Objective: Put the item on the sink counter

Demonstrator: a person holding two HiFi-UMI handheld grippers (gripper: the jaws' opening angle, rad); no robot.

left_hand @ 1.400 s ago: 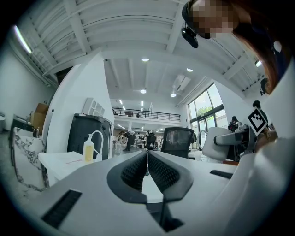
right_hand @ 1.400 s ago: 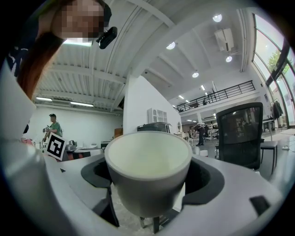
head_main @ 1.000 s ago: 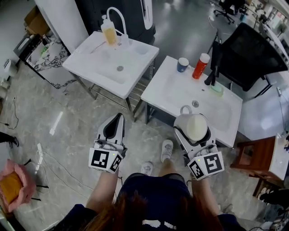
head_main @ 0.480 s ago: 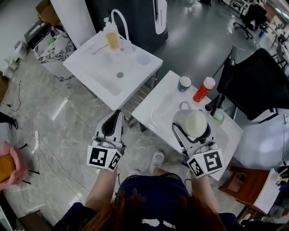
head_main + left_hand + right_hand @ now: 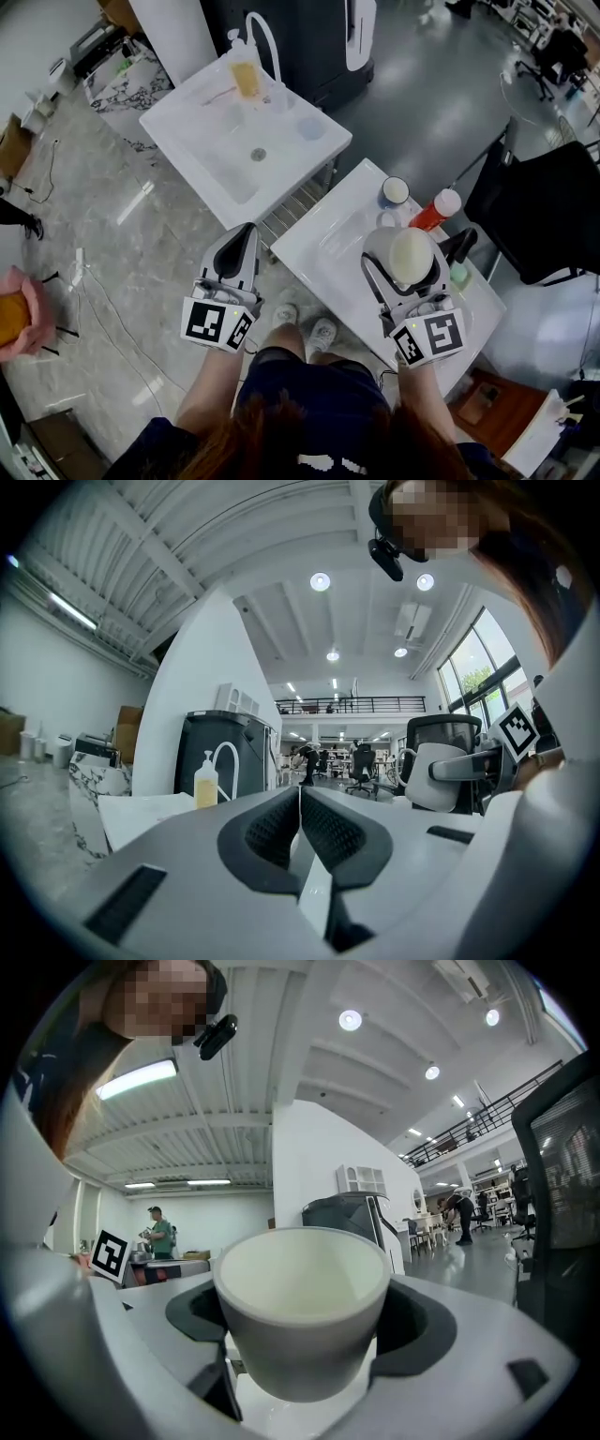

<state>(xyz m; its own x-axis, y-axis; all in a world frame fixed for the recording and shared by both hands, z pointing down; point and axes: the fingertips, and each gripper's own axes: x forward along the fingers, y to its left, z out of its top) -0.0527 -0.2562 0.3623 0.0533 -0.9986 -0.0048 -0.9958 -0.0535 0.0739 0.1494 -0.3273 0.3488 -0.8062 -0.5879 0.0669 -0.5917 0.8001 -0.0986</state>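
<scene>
Near sink counter (image 5: 319,246): the target as I judge it. Its front-left corner is bare, while a dark mug (image 5: 395,192) and a red bottle (image 5: 437,209) stand along its far edge.
White mug (image 5: 300,1283): in the air over this counter's basin, not yet set down.
Right gripper (image 5: 407,253): its jaws are clamped on the mug's sides, mouth up.
Left gripper (image 5: 246,234): the jaws are pressed together with nothing between them, off the counter's left edge, over the floor.
Progress: the carry looks nearly finished; lowering onto a free patch and letting go remain.
Hard to tell: the mug's base is hidden, and so is its height above the counter. The pale green thing (image 5: 458,275) by the black faucet (image 5: 459,246) is unclear.
</scene>
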